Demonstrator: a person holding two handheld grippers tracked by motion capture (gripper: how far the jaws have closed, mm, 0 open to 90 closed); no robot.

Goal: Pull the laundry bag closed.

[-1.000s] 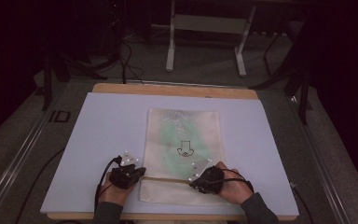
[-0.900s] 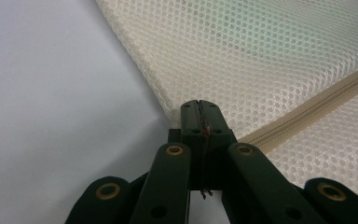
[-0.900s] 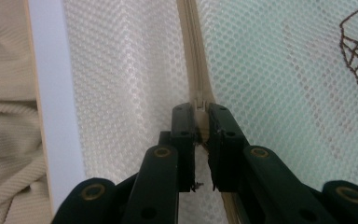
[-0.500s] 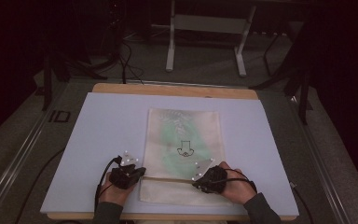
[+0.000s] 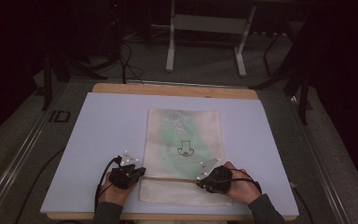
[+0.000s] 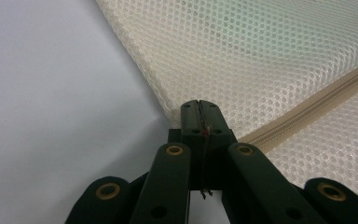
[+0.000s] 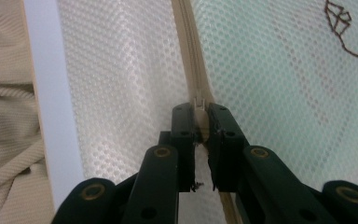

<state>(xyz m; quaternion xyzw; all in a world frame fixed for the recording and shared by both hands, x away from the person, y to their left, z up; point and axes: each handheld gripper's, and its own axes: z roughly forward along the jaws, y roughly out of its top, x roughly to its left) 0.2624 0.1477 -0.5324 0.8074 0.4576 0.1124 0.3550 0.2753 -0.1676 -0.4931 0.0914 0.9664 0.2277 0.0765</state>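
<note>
At the bench's (image 5: 98,126) near edge lies a mesh bag (image 5: 184,140). The left gripper (image 6: 199,108) pinches the bag's edge beside the zipper (image 6: 317,105); the right gripper (image 7: 199,114) clamps the zipper pull (image 7: 199,103).

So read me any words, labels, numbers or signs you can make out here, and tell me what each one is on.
No readable words or numbers.
Mesh bag: a small dark line drawing, a picture rather than letters.
Floor left of the table: a dark tag with marks too blurred to read.
</note>
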